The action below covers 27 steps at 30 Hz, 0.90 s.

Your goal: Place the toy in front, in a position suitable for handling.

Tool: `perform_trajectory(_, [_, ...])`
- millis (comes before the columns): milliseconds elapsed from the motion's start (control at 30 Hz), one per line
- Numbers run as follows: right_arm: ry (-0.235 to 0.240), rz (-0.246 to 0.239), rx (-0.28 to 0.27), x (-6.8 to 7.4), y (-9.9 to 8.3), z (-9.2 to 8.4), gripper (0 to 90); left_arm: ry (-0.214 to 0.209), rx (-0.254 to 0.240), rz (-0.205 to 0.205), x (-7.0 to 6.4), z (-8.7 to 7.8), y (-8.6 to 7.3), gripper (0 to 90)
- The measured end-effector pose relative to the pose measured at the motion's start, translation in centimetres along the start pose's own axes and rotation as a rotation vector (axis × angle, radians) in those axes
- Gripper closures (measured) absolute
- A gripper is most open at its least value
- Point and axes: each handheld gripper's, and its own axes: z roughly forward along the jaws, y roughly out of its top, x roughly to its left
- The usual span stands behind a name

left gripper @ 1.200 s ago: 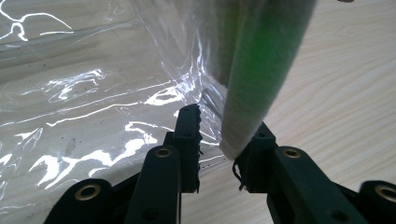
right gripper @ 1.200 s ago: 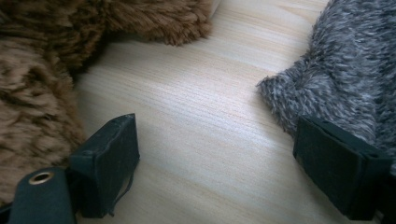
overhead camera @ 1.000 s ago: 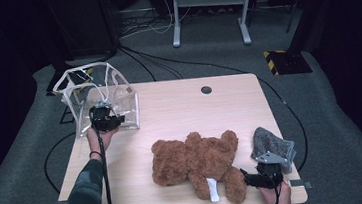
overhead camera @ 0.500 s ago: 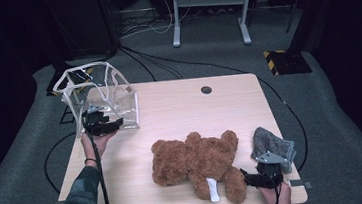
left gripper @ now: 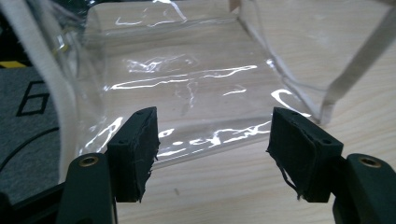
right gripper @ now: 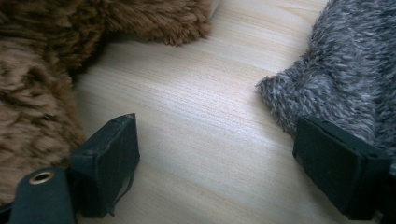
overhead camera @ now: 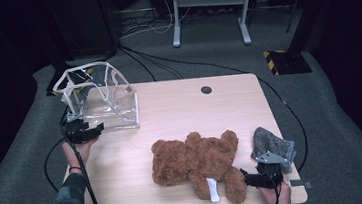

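At table's left edge, clear bag (overhead camera: 99,97), left hand-held gripper (overhead camera: 85,132) parted.

Dim room, lit tabletop (glare on plastic).

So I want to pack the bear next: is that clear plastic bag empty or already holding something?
Empty. Through the clear plastic bag only the wooden table shows, and the left gripper view shows the same.

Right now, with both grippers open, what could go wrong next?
The clear bag sits at the table's back-left corner; a nudge from the left gripper, whose jaws have just been opening, could tip it off. The right gripper lies between teddy bear and grey plush; closing may snag the wrong one.
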Motion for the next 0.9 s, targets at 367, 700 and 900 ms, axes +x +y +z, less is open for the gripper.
perform_trajectory(367, [-0.001, 0.000, 0.000, 0.0, 0.0, 0.0, 13.7, 0.032, 0.107, -0.026, 1.0, 3.4, -1.8, 35.7])
perform_trajectory(700, [-0.001, 0.000, 0.000, 0.0, 0.0, 0.0, 13.7, 0.054, 0.127, -0.026, 0.9, 5.8, -1.8, 37.7])
perform_trajectory(900, [-0.001, 0.000, 0.000, 0.0, 0.0, 0.0, 13.7, 0.063, 0.121, -0.030, 1.1, 6.4, -0.9, 37.6])
